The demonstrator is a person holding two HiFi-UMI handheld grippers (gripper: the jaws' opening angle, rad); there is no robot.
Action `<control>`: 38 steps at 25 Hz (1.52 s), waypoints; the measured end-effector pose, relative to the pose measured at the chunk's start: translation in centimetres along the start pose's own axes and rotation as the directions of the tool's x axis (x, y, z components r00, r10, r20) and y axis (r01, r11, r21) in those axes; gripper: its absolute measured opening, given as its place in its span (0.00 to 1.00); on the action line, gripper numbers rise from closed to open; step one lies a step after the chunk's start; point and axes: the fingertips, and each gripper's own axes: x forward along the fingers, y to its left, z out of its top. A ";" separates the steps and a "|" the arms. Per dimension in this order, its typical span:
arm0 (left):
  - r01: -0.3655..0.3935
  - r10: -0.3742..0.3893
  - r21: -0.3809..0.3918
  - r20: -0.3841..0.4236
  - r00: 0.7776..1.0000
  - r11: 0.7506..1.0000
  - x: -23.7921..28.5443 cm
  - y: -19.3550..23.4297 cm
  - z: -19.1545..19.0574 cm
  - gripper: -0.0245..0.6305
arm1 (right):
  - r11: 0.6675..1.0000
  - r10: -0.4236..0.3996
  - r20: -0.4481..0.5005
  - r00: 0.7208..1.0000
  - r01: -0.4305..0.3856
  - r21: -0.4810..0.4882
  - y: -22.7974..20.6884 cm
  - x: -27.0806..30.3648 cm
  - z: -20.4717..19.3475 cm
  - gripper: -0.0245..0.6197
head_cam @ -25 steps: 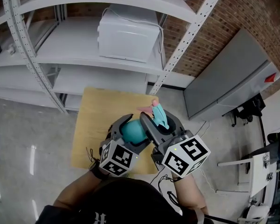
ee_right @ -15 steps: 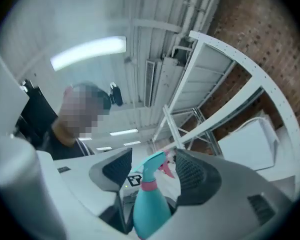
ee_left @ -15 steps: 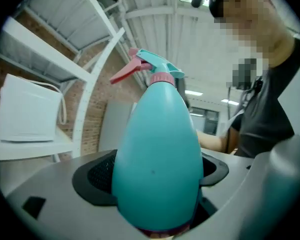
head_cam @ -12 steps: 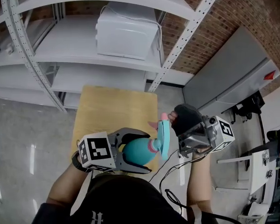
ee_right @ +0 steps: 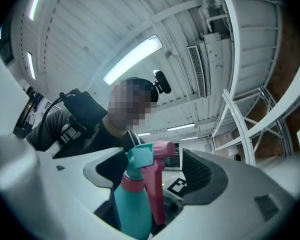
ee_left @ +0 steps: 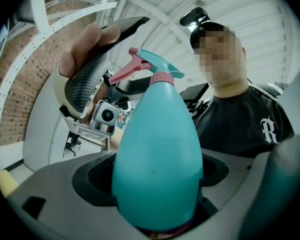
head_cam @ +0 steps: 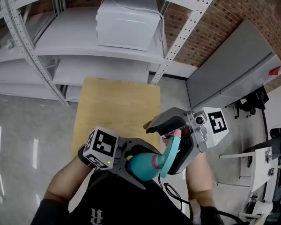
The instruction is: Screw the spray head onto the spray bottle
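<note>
My left gripper is shut on a teal spray bottle, which lies sideways close to the person's chest. In the left gripper view the bottle fills the space between the jaws. The teal spray head with its pink collar and trigger sits on the bottle's neck. My right gripper straddles that head, and its jaws are opening. In the right gripper view the spray head stands between the pads, with a gap on both sides.
A light wooden table lies below and ahead of the grippers. Behind it stands white metal shelving with a white box on a shelf. A grey cabinet and a brick wall are to the right.
The left gripper swung the bottle from over the table to sideways near the chest. The right gripper came off the spray head, moved right, then returned around it with wide jaws.
</note>
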 end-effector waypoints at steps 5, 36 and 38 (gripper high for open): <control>-0.006 0.007 -0.034 0.032 0.999 0.999 -0.4 0.7 0.0 0.71 | 0.999 -0.042 -0.094 0.995 0.040 -0.021 -0.2 0.8 -1.4 0.57; -0.693 0.694 0.033 -0.041 0.719 0.720 -8.8 9.9 -0.6 0.71 | 0.724 -0.676 -0.214 0.705 0.690 -0.016 -7.9 -5.0 -4.1 0.23; -0.727 0.729 0.052 -0.060 0.682 0.685 -9.4 10.3 -0.8 0.71 | 0.710 -0.690 -0.206 0.694 0.704 -0.005 -8.2 -5.3 -4.3 0.23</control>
